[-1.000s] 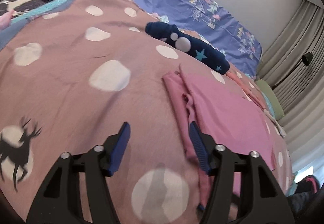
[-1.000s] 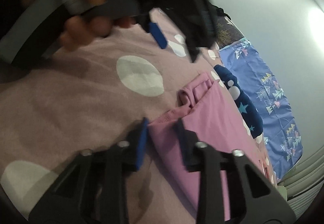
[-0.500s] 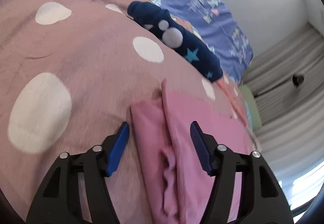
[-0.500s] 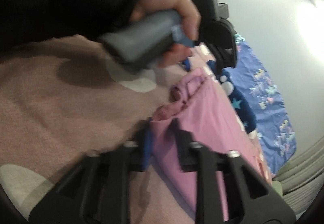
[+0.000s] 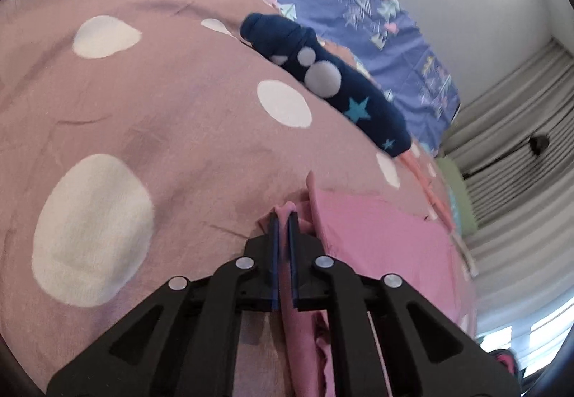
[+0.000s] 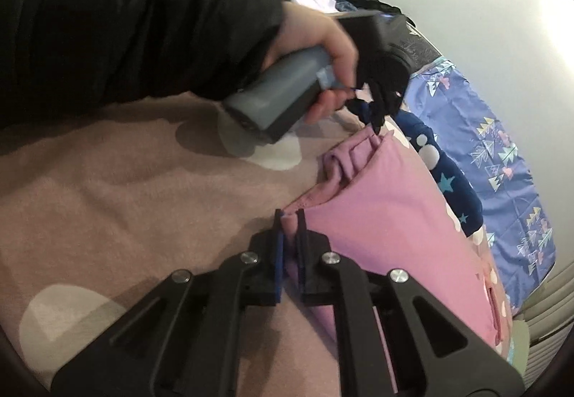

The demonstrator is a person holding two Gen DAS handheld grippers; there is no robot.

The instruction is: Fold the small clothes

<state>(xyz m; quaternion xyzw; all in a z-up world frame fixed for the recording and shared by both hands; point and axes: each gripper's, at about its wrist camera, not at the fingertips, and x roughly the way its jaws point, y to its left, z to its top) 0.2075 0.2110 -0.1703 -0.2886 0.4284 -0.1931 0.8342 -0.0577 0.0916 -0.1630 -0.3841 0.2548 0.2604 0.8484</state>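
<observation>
— Where's the pink garment?

— Lower centre of both frames, on the bed. My left gripper has just closed on one bunched corner, the right gripper is clamped on another.

— Risk?

— Thin bites; lifting unevenly could slip one corner free.

We are seeing a pink garment lying on a dusty-pink bedspread with white spots, a star-printed navy garment beside it.

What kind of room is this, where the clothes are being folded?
Most likely a bedroom. The pink garment lies on a dusty-pink bedspread with white dots, a blue patterned sheet lies beyond it, and pleated curtains hang by the wall.
</observation>
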